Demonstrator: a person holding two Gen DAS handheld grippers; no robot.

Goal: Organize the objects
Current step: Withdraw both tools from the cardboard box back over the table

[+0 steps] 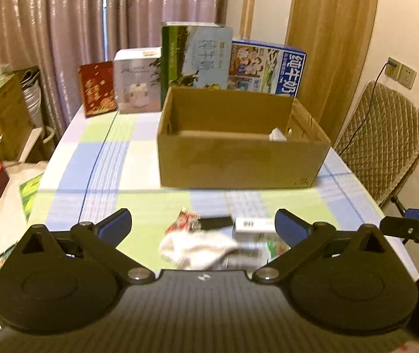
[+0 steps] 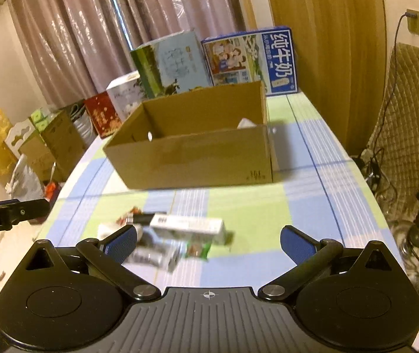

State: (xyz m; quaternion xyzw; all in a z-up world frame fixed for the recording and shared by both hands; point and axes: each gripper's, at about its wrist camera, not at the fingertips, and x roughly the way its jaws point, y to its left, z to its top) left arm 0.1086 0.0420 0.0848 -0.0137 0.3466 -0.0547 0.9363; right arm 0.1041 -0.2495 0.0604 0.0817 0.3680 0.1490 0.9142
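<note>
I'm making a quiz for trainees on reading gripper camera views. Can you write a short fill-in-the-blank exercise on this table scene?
1. Both the left gripper and the right gripper have their jaws ____.
2. The white sock lies on the ____, not in the box.
3. The cardboard box has its top ____.
4. The blue milk carton stands ____ the cardboard box.

Missing words: open; tablecloth; open; behind

We're in a home, a lived-in dining corner by the look of it. A table (image 1: pixel 106 158) wears a checked cloth of blue, green and white, long mauve curtains (image 1: pixel 62 23) hang behind it, and a chair with a quilted cover (image 1: pixel 385 135) sits by a wall socket (image 1: pixel 400 72). Milk cartons (image 1: pixel 265 67) and gift boxes (image 1: pixel 97 88) line the table's far edge; cardboard boxes (image 1: pixel 3 111) pile up beside it.
</note>
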